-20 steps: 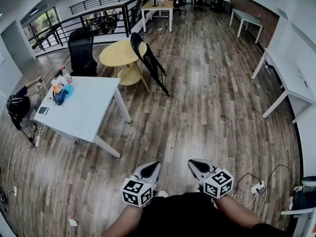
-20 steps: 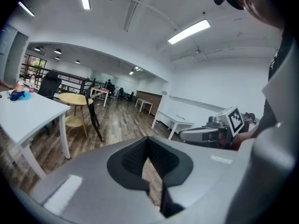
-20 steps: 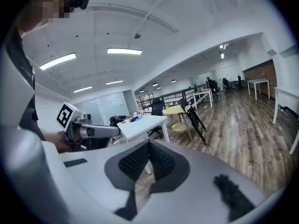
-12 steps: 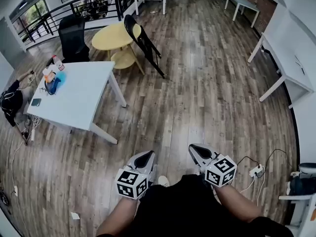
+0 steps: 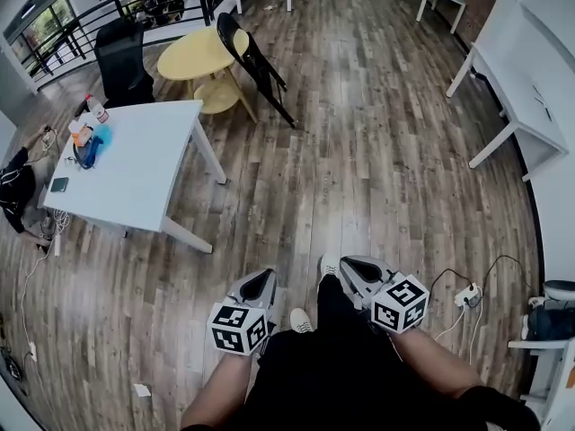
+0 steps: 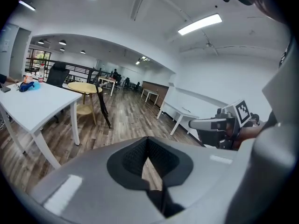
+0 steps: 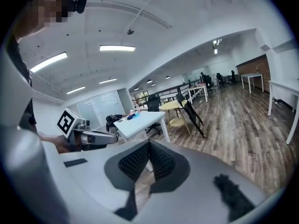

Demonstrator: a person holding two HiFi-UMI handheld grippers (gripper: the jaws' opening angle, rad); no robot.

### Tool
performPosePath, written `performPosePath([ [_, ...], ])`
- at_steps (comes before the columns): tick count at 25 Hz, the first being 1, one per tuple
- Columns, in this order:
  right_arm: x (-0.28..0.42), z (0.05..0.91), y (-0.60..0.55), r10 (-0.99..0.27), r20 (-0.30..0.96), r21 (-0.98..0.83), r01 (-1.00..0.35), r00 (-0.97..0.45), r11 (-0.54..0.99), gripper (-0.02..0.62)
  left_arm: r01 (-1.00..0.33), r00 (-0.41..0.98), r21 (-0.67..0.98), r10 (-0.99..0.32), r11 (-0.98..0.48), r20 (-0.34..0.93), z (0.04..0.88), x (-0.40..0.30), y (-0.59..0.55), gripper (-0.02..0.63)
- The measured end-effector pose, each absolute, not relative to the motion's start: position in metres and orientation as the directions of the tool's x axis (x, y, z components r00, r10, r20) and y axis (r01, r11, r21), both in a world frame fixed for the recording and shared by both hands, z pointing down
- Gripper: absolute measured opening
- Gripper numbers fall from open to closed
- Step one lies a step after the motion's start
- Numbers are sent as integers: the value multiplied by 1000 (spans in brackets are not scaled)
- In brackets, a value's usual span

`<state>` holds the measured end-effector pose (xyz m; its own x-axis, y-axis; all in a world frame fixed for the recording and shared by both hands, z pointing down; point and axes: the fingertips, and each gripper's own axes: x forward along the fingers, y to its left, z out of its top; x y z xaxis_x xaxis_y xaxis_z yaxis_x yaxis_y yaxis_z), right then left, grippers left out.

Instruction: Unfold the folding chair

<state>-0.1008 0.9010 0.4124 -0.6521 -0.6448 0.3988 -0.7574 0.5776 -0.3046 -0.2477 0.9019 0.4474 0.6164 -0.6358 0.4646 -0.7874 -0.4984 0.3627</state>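
Far from the folding chair (image 5: 254, 61), left hand-held gripper (image 5: 265, 277) and right one (image 5: 347, 263) are closed

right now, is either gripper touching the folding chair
Apart. The head view shows the left gripper and the right gripper close to the person's body, with a wide stretch of wooden floor between them and the folding chair.

The black folding chair (image 5: 255, 65) stands folded and tilted, leaning against the round yellow table (image 5: 190, 54) across the room.
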Motion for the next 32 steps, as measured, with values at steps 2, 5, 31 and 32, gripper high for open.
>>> performPosePath([
  [2, -103, 410, 898, -645, 393, -305, -755, -655, 580, 0, -780, 626, 365, -634, -508, 454, 445, -246, 902, 8],
  [5, -106, 412, 889, -644, 387, -310, -751, -660, 583, 0, -775, 632, 348, -644, -528, 431, 440, -244, 896, 8],
  [31, -46, 449, 733, -633, 393, -402, -744, -667, 534, 0, -814, 581, 315, -658, -489, 480, 450, -191, 729, 8],
  [32, -42, 446, 721, -643, 383, -398, -746, -663, 533, 0, -812, 582, 307, -659, -496, 476, 447, -188, 718, 8],
])
